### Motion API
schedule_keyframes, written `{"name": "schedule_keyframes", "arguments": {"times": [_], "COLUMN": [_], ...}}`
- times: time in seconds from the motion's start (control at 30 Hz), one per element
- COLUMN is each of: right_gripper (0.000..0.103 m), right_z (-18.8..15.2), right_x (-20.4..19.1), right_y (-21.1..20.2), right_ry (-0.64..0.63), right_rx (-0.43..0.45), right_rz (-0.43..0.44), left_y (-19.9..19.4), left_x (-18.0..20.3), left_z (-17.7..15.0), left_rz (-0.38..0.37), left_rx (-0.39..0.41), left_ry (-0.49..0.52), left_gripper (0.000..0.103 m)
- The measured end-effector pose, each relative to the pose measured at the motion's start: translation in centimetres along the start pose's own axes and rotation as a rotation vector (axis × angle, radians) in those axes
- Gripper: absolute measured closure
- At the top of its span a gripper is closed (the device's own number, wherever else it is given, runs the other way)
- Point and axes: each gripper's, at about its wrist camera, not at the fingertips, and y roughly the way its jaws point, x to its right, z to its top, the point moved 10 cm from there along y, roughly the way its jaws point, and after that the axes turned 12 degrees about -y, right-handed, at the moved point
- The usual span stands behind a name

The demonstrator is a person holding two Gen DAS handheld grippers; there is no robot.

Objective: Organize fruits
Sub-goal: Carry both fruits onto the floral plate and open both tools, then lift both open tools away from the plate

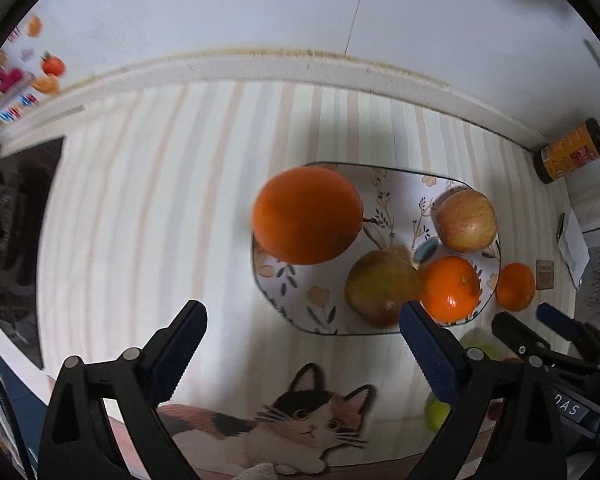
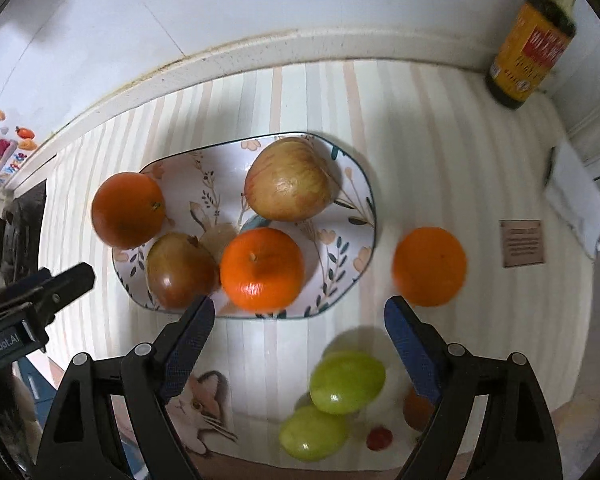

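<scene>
Nearest, both grippers, left gripper [image 1: 300, 344] and right gripper [image 2: 298, 330], stand wide apart, empty. Two green grapes [image 2: 347, 382] lie below the right. Beyond, the plate [image 2: 356, 184] holds one apple [image 2: 290, 180], one mango [image 2: 178, 270], two oranges [image 2: 262, 268]; a third orange [image 2: 430, 266] sits beside it. One bottle [image 2: 530, 48] stands farthest.

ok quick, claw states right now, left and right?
Left claw: open, holding nothing.
Right claw: open, holding nothing.

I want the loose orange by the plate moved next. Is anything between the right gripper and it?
Nothing visible stands between them. The right gripper hangs open and empty above the striped cloth, and the loose orange lies just beyond its right-hand finger, apart from the plate. The green grapes sit nearer the camera, off that path.
</scene>
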Motion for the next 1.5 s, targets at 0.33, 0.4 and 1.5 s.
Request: {"name": "schedule_keyframes", "arguments": {"times": [0.33,0.4,1.5], "right_gripper": [0.009,0.009,0.008], "right_z": [-2.8,-3.3,-7.2], "right_x": [-1.4,-1.8,-3.0], "right_y": [-6.5,-8.0,-18.3], "right_ry": [-0.042,-0.050,-0.023], "right_rx": [0.088,0.119,0.305], "right_rz": [-0.070,-0.085,-0.057], "left_y": [-6.5,-7.7,-15.2], "left_x": [-0.2,-0.3,0.4], "left_z": [-3.0,-3.6,-7.9], "left_rz": [-0.004,-0.003,-0.042], "left_rx": [0.129,0.156,0.302], "left_ry": [0.050,0.058,0.079], "left_gripper": [0.004,0.004,0.004]}}
